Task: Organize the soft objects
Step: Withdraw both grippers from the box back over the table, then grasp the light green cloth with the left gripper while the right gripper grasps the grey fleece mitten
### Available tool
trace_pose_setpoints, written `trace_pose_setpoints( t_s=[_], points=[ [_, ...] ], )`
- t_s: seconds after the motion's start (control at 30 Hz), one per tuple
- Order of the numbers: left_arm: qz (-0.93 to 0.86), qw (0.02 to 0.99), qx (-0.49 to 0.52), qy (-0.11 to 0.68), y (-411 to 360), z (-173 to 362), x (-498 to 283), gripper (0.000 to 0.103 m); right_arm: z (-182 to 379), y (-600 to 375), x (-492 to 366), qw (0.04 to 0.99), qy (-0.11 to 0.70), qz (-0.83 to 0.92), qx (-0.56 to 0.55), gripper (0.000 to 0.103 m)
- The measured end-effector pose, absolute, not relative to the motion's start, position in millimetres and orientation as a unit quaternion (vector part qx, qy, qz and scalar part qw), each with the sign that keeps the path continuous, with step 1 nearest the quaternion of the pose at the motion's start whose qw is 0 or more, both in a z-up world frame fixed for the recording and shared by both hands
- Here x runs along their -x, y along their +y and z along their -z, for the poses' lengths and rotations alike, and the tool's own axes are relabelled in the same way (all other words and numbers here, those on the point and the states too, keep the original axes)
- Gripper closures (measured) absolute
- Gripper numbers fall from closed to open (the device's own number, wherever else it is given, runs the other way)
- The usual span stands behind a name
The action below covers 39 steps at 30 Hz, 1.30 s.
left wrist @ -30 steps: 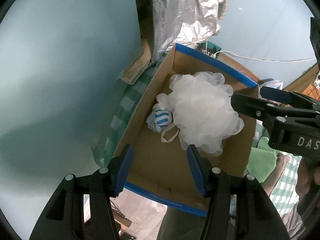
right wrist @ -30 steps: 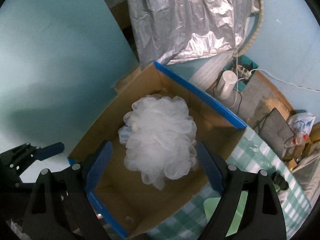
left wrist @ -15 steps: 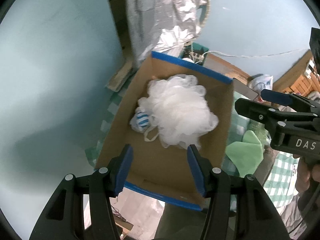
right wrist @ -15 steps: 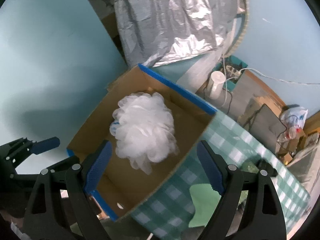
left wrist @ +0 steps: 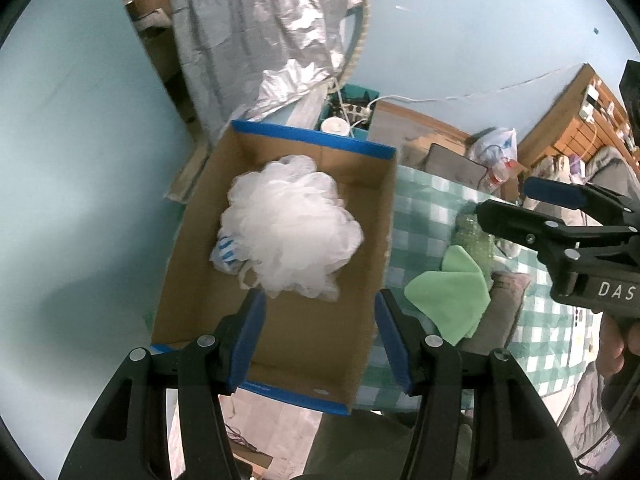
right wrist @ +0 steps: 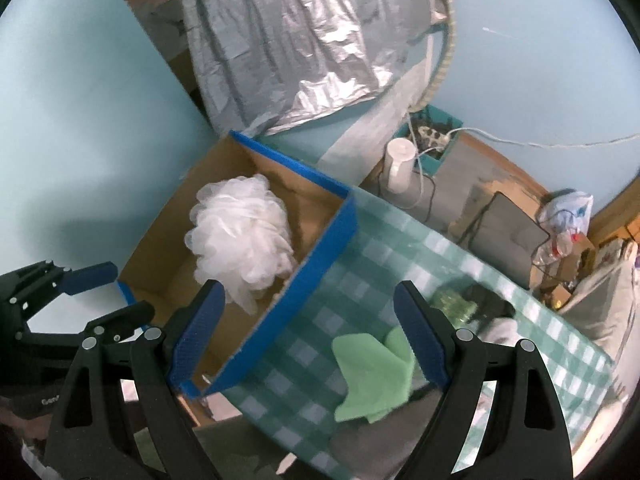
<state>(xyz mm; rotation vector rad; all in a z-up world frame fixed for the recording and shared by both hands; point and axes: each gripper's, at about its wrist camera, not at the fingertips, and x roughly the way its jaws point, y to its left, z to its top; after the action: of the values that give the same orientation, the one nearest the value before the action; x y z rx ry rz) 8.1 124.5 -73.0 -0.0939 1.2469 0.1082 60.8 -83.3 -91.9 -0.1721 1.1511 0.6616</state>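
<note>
Green-checked tablecloth (right wrist: 384,248), pale blue wall (left wrist: 80,160); cardboard box (left wrist: 376,248) left, holding white bath pouf (left wrist: 288,232). Left gripper (left wrist: 320,336) and right gripper (right wrist: 312,332) both released, empty.

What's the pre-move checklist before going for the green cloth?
1. Left tool empty, jaws apart: ok.
2. Right tool empty, jaws apart: ok.
3. White bath pouf inside the cardboard box: ok.
4. Blue-striped item in the box, partly under the pouf: ok.
5. Green cloth on the checked tablecloth, outside the box, top uncovered: ok.
6. Glittery green item behind the cloth, touching or apart: cannot tell.
</note>
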Motion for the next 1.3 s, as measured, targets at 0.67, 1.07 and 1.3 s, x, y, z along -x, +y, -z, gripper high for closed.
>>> trace_pose_setpoints(
  t_s=[0.67,1.07,1.3],
  points=[
    [0.014,0.800,0.017,0.600,43,87,-27,0.041,113,-202,-60,0.793,0.563,-0.231,0.022,0.018],
    [0.052,0.777,-0.007,0.627,-5,123,-37,0.039,153,-254,-55,0.782,0.592,-0.194,-0.018,0.018],
    [0.069,0.774,-0.018,0.629,-26,145,-43,0.029,179,-269,-47,0.773,0.605,-0.187,-0.035,0.018]
  ],
)
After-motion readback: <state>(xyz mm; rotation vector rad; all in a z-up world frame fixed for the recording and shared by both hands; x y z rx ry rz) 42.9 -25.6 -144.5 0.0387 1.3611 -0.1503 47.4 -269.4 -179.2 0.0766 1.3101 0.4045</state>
